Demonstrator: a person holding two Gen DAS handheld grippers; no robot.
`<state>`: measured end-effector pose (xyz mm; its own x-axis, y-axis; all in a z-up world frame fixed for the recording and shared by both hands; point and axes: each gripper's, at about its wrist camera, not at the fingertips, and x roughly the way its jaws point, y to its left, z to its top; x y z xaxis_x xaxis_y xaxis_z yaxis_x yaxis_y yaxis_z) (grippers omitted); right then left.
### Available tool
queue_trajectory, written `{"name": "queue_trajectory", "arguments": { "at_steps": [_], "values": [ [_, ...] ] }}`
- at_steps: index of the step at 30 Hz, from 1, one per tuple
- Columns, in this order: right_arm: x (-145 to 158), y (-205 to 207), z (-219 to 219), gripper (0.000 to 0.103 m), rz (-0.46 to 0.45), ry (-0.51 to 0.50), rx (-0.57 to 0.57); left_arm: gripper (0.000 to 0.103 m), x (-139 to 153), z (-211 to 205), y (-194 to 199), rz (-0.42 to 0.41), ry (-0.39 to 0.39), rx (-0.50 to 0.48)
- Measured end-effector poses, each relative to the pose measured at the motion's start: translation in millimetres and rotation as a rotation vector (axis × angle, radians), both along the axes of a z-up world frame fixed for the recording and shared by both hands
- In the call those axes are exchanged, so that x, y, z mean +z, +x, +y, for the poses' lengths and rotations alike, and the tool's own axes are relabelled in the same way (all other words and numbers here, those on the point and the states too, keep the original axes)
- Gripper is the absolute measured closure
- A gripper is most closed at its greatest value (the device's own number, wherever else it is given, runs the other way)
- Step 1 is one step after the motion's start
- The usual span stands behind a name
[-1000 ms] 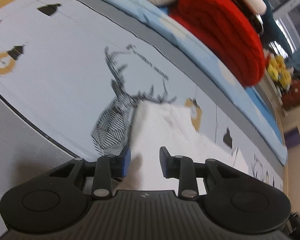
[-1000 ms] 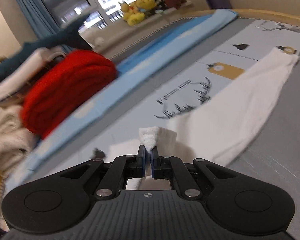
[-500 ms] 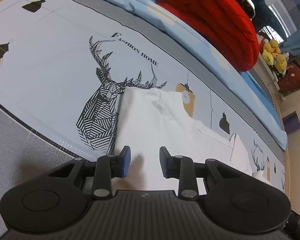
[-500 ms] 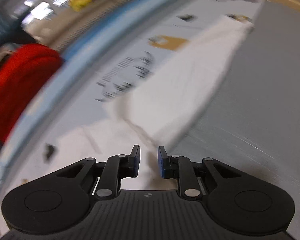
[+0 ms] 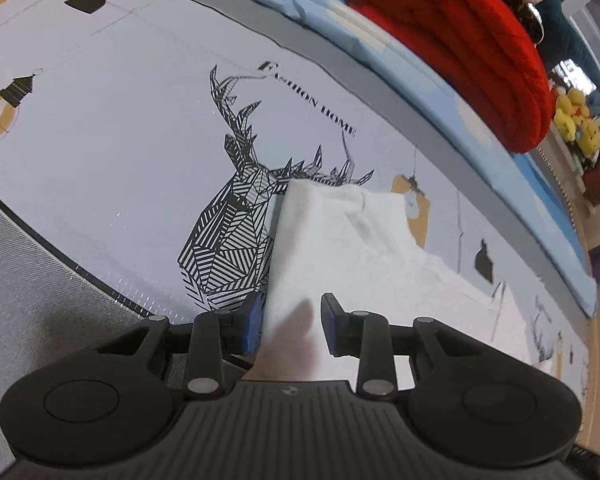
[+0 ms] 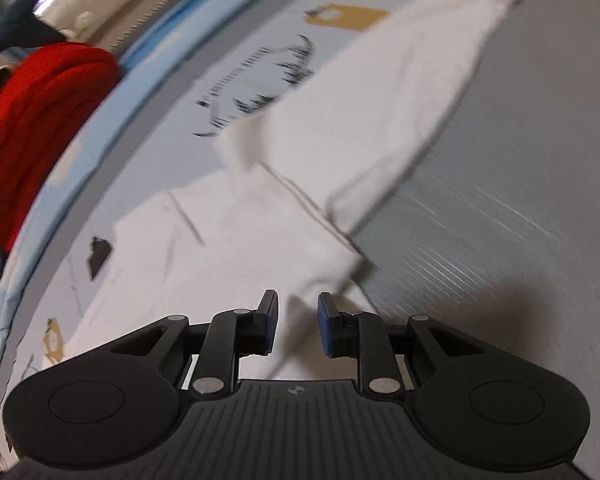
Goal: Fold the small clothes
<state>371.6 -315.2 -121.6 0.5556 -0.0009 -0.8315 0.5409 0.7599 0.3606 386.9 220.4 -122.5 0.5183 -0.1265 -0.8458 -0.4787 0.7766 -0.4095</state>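
A white garment (image 5: 340,248) lies flat on a printed bed sheet (image 5: 120,120), one end beside the black deer print. My left gripper (image 5: 290,322) is open just above the garment's near left edge, holding nothing. In the right wrist view the same white garment (image 6: 340,128) lies partly folded, with a long folded part running to the upper right and a flat part near me. My right gripper (image 6: 298,324) is open over the garment's near edge, holding nothing.
A folded red blanket (image 5: 468,44) and a pale bundle lie at the far side on a light blue cover (image 5: 440,92); the blanket also shows in the right wrist view (image 6: 28,120). Grey mat (image 6: 520,200) lies right of the garment. Yellow plush toys (image 5: 576,120) sit beyond the bed.
My right gripper has let go of the white fabric fold, opened, and lowered toward the garment's near edge. My left gripper stayed open and shifted slightly over the garment's left edge.
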Motion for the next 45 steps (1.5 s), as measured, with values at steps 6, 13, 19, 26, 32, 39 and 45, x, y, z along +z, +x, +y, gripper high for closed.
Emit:
{"name": "queue_trajectory", "arguments": {
  "at_steps": [6,13,19,26,32,39,45],
  "values": [
    [7.4,11.1,6.3,0.080,-0.039,0.040,0.058,0.101,2.7,7.5,-2.1,-0.025,0.075,0.009],
    [5.5,15.8,18.7,0.080,-0.035,0.056,0.106,0.101,17.1,20.0,-11.0,-0.003,0.126,0.037],
    [-1.1,14.3,18.5,0.080,0.003,0.027,0.085,0.099,7.3,-3.6,-10.8,-0.001,-0.006,-0.106],
    [-13.5,9.5,3.9,0.080,0.049,0.020,0.030,0.099,8.9,-17.7,-12.6,0.034,0.076,-0.132],
    [-5.6,10.6,-4.9,0.079,0.023,0.008,0.036,0.093,-14.8,-38.8,-13.3,0.124,0.008,-0.204],
    [3.6,12.8,-38.7,0.079,0.015,-0.011,-0.028,0.077,0.9,-49.1,-11.8,0.064,0.074,-0.227],
    [11.8,6.7,-90.7,0.079,-0.033,-0.012,-0.108,0.077,-3.7,-59.2,-0.7,0.068,0.061,-0.235]
  ]
}}
